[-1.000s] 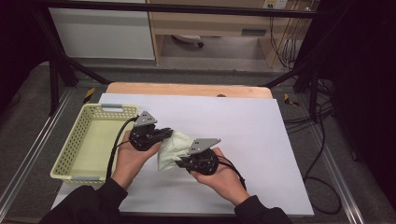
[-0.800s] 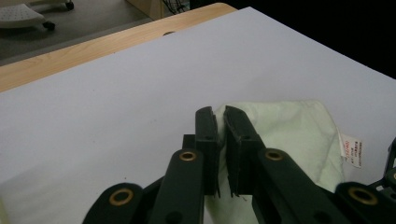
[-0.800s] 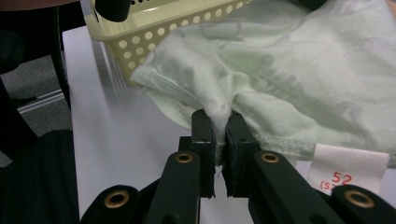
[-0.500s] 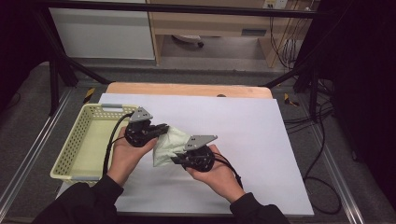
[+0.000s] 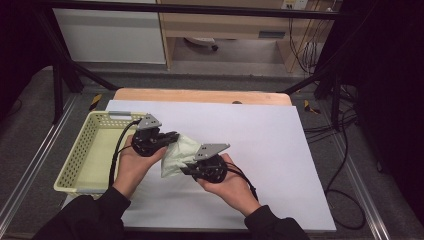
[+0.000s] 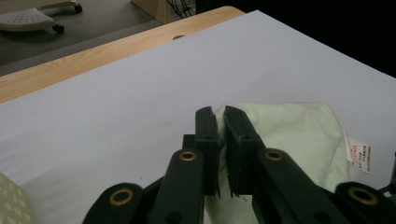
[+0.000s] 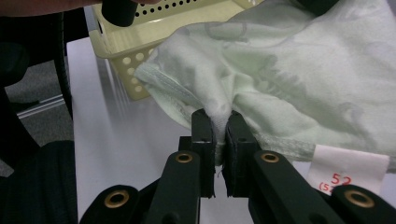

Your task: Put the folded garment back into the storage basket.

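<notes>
Clamping a bunched fold of pale green cloth (image 7: pixel 299 88) between nearly closed jaws: right gripper (image 7: pixel 219 122), seen in its own view, with a white tag (image 7: pixel 349 173) printed in red at about 4 o'clock of the jaws and a perforated yellow basket (image 7: pixel 140 46) beyond at 11 o'clock. Pinching an edge of the same cloth (image 6: pixel 299 140) in the left gripper view, jaws of the left gripper (image 6: pixel 220 114) drawn almost together on the fabric, another small white label (image 6: pixel 358 156) at 3 o'clock, white table cover (image 6: pixel 140 93) stretching away toward a wooden table edge (image 6: pixel 93 56).

Holding both tools from the near side in the high view: right gripper (image 5: pixel 186 169) at about 5 o'clock of the cloth (image 5: pixel 180 152), left gripper (image 5: pixel 172 135) at about 10 o'clock, cloth bunched between them over the white table cover (image 5: pixel 260 140). Sitting at 9 o'clock of the cloth, just beside the left hand (image 5: pixel 134 162): the basket (image 5: pixel 82 155). Farther off at 12 o'clock, a wooden strip (image 5: pixel 200 96), then grey floor (image 5: pixel 225 75).
</notes>
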A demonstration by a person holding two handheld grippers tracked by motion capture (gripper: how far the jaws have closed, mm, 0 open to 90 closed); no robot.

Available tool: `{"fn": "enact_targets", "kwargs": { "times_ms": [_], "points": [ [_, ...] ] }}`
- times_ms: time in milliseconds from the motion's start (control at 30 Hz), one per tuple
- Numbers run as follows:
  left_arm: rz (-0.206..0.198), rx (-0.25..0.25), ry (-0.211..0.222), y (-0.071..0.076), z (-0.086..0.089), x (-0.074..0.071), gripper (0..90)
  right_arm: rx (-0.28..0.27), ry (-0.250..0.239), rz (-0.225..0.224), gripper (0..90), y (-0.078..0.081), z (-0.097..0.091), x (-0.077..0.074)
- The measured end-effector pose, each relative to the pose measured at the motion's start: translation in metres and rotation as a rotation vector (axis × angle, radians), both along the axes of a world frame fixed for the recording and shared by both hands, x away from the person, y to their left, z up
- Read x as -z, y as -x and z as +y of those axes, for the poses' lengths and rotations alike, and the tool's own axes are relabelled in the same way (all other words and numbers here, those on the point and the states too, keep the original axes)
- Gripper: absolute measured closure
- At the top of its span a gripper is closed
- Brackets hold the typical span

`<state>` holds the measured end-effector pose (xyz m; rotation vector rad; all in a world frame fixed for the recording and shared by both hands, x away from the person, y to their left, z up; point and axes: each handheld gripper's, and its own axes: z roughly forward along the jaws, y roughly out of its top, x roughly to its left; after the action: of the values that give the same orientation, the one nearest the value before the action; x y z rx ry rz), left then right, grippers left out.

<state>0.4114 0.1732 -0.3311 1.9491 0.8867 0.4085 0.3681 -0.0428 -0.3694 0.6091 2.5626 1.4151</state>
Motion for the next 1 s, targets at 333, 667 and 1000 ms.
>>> {"fn": "enact_targets", "kwargs": {
  "times_ms": [333,667,1000],
  "points": [
    [-0.005,-0.005,-0.001,-0.001,0.004,-0.004,84.4,-0.004,0.002,-0.011,84.9,-0.002,0.004,-0.004],
    [-0.014,-0.021,-0.004,-0.004,0.017,-0.010,84.4,-0.011,0.003,-0.024,84.9,-0.007,0.013,-0.008],
    [-0.026,-0.042,0.000,-0.008,0.030,-0.017,84.4,-0.019,-0.008,-0.041,84.9,-0.014,0.028,-0.015]
  ]
}}
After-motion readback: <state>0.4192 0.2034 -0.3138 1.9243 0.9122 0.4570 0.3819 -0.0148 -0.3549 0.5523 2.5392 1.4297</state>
